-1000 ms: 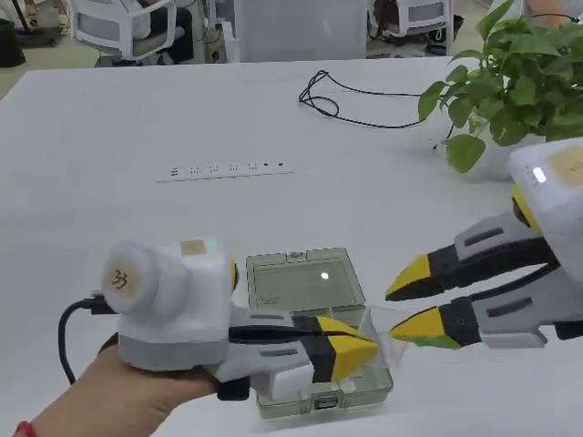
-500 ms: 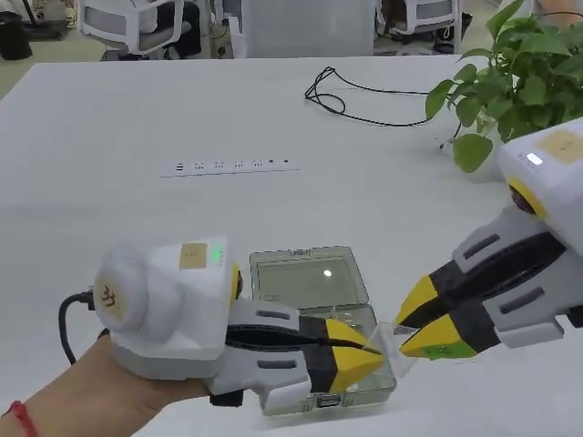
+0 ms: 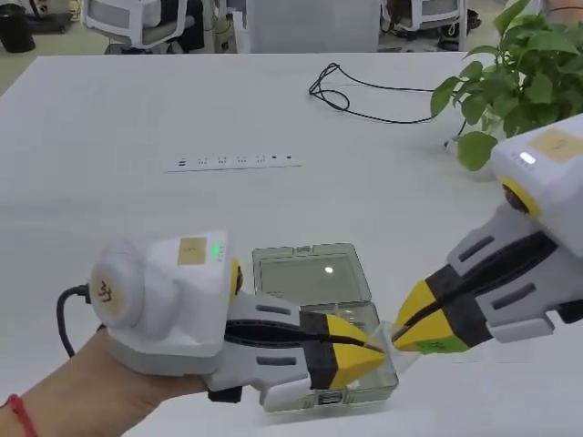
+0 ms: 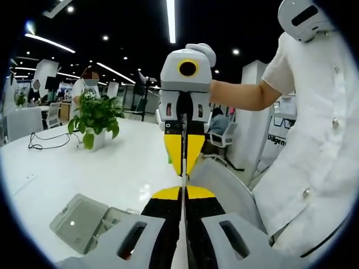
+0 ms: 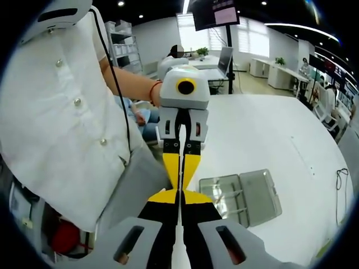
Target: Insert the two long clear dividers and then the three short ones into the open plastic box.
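Right claw (image 3: 403,337), jaws apart a second earlier, had closed in tip-to-tip with left claw (image 3: 375,350). Both were clamped on one clear divider (image 3: 387,330), directly above the open box (image 3: 310,278). Probably two-handed seating next.

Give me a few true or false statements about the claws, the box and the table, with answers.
1. The plastic box lies open on the table. True.
2. Both claws gape wide. False: the left claw and the right claw are shut on a clear divider, tip to tip over the box.
3. The potted plant stands at the far right in the head view. True.
4. The power strip lies inside the box. False: it lies on the table beyond it.
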Tool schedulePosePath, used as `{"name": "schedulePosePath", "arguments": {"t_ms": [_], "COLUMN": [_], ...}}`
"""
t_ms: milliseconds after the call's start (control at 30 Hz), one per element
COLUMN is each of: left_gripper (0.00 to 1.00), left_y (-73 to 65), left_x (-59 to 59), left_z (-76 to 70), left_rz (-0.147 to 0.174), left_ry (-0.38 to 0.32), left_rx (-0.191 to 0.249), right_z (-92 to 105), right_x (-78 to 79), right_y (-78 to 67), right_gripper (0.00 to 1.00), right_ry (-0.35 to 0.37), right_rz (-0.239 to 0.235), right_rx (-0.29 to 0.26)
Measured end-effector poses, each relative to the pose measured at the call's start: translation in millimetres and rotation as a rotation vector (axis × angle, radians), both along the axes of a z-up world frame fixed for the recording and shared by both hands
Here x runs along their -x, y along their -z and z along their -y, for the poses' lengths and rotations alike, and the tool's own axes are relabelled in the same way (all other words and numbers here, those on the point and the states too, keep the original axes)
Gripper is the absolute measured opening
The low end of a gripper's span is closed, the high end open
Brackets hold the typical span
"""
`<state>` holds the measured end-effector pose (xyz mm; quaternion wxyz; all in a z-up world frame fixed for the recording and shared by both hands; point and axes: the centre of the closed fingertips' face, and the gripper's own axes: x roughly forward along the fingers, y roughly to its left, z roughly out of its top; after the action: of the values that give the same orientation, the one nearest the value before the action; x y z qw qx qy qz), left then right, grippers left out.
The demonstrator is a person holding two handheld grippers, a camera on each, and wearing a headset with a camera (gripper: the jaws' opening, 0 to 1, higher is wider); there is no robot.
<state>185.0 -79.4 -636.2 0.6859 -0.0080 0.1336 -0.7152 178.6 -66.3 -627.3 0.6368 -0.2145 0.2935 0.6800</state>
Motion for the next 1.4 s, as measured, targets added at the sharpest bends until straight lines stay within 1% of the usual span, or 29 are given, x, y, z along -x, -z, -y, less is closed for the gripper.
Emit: {"name": "schedulePosePath", "arguments": {"t_ms": [100, 167, 300, 400, 433, 467, 500, 567, 700, 767, 867, 900, 967, 1033, 1067, 1133, 1167, 1200, 1333, 1367, 1400], "left_gripper": [0.0, 0.0, 0.0, 0.05, 0.07, 0.07, 0.08, 0.11, 0.14, 0.16, 0.22, 0.24, 0.27, 0.29, 0.34, 0.46, 0.54, 0.57, 0.62, 0.64, 0.67], "left_y": [0.0, 0.4, 0.8, 1.4, 1.1, 0.5, -0.1, 0.7, 2.4, 3.1, 5.6, 7.9, 10.9, 13.5, 16.2, 21.8, 23.9, 26.9, 36.4, 42.0, 45.7], "left_x": [-0.1, -0.6, -0.8, -4.3, -5.5, -6.8, -7.9, -11.5, -19.2, -25.2, -30.8, -32.7, -35.0, -35.8, -37.7, -44.4, -44.5, -45.6, -46.0, -46.8, -47.9], "left_z": [-1.2, -2.0, -3.6, -6.3, -7.2, -8.3, -10.5, -14.5, -25.1, -33.5, -42.3, -46.6, -53.4, -58.3, -62.1, -69.1, -71.3, -74.8, -84.5, -88.5, -91.2], "left_rz": [-0.005, -0.001, -0.011, -0.03, -0.027, -0.024, -0.035, -0.042, -0.036, -0.035, -0.025, -0.026, -0.017, -0.023, -0.021, 0.003, -0.002, -0.01, -0.015, -0.012, -0.008], "left_ry": [-0.003, -0.007, -0.019, -0.04, -0.046, -0.052, -0.06, -0.076, -0.111, -0.138, -0.165, -0.177, -0.193, -0.206, -0.224, -0.273, -0.28, -0.294, -0.322, -0.335, -0.343], "left_rx": [-0.001, -0.003, -0.002, -0.007, -0.006, -0.003, -0.001, -0.006, -0.016, -0.022, -0.037, -0.048, -0.063, -0.074, -0.084, -0.106, -0.11, -0.113, -0.137, -0.163, -0.178], "right_z": [-1.6, -2.2, -3.9, -4.1, -4.2, -3.1, -2.5, -1.7, -0.5, -0.9, -0.8, -1.3, -3.5, -5.9, -8.0, -11.2, -12.4, -13.8, -22.5, -24.8, -26.0], "right_x": [0.4, 0.0, 1.5, 0.6, -0.2, -2.9, -5.4, -8.9, -17.5, -23.3, -30.3, -33.6, -37.6, -41.5, -43.9, -48.6, -51.1, -54.8, -61.4, -64.4, -66.6], "right_y": [-0.2, 0.2, 1.4, 1.2, 0.7, 0.4, -0.9, -2.6, -0.3, 2.6, 7.1, 9.0, 11.0, 13.1, 15.0, 19.6, 22.0, 28.8, 34.2, 36.4, 38.4], "right_gripper": [0.02, 0.02, 0.02, 0.02, 0.02, 0.02, 0.02, 0.02, 0.02, 0.02, 0.02, 0.02, 0.02, 0.02, 0.02, 0.02, 0.02, 0.02, 0.02, 0.02, 0.02], "right_ry": [-0.002, -0.004, -0.009, -0.011, -0.009, -0.004, 0.002, 0.011, 0.029, 0.041, 0.049, 0.052, 0.056, 0.061, 0.065, 0.073, 0.076, 0.079, 0.081, 0.084, 0.086], "right_rz": [0.001, 0.002, 0.0, 0.004, 0.005, 0.006, 0.008, 0.01, 0.021, 0.024, 0.031, 0.038, 0.041, 0.047, 0.052, 0.064, 0.071, 0.081, 0.095, 0.098, 0.1], "right_rx": [-0.002, -0.003, -0.001, -0.001, -0.003, -0.006, -0.012, -0.019, -0.015, -0.013, -0.003, 0.003, 0.006, 0.01, 0.015, 0.026, 0.032, 0.039, 0.044, 0.043, 0.042]}}
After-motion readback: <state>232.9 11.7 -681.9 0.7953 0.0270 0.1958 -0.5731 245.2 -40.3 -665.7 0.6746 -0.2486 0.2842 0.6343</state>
